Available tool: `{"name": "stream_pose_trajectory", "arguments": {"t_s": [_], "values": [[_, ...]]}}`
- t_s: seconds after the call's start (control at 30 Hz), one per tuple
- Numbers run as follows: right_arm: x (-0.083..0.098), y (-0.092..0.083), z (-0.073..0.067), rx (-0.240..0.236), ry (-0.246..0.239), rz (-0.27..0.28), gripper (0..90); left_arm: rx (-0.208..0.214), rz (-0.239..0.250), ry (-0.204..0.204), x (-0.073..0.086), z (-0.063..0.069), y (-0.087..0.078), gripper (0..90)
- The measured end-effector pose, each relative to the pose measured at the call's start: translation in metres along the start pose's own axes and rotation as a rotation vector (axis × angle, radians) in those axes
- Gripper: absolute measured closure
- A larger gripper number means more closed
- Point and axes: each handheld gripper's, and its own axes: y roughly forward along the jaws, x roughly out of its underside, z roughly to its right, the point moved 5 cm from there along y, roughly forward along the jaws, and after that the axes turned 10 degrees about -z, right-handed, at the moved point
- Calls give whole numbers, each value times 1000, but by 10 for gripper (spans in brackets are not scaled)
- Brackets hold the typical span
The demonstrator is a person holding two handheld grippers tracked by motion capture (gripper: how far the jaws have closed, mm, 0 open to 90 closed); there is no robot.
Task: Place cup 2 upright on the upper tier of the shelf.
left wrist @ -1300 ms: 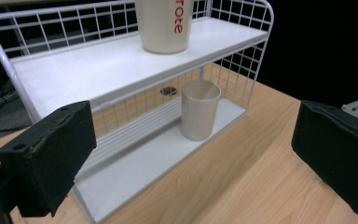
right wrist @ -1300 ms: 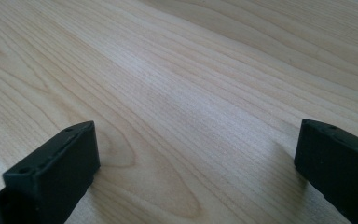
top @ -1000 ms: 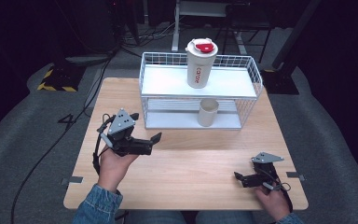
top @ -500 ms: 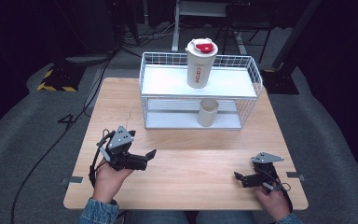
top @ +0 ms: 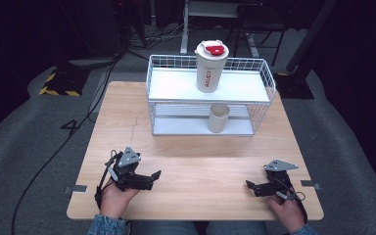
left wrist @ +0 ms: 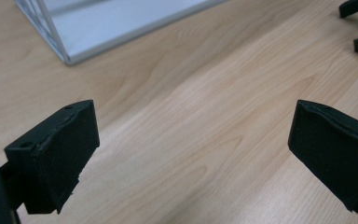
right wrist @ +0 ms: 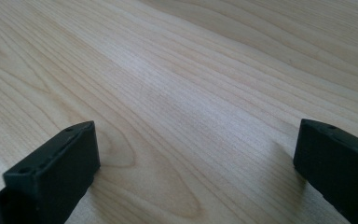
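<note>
A white wire two-tier rack [top: 262, 81] stands at the far middle of the light wooden table [top: 196, 156] and serves as the landmark here. On the rack's upper white shelf, right of its centre, stands a tall cream tumbler with a red-and-white lid [top: 211, 67], upright. Directly below it, on the lower shelf, stands a small beige paper cup [top: 218, 118], also upright, near the rack's front edge. Well apart from the rack, toward the person's edge of the table and to the rack's near left, the left gripper [top: 151, 179] is held in the person's left hand [top: 116, 199], low over the bare wood; its two black jaws stand wide apart with nothing between them, and they point toward the table's right side. In the left gripper view the rack's near corner [left wrist: 65, 53] shows at the upper left, with plain wood between the jaws and the tips of the other gripper at the upper right. To the rack's near right, equally far from it, the right gripper [top: 251, 188] sits in the person's right hand [top: 286, 213] close to the table's front edge; its jaws are likewise spread open and empty, pointing toward the table's left side, and in the right gripper view they rest on or just above the wood grain.
</note>
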Motion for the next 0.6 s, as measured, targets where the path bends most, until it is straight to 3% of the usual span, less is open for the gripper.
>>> {"name": "stream_pose_trajectory", "arguments": {"t_s": [0.27,0.6], "values": [[0,0,0,0,0,0,3,6,-50,-45,20,-6,15,24],[0,0,0,0,0,0,3,-31,-96,-39,39,-11,26,30]]}}
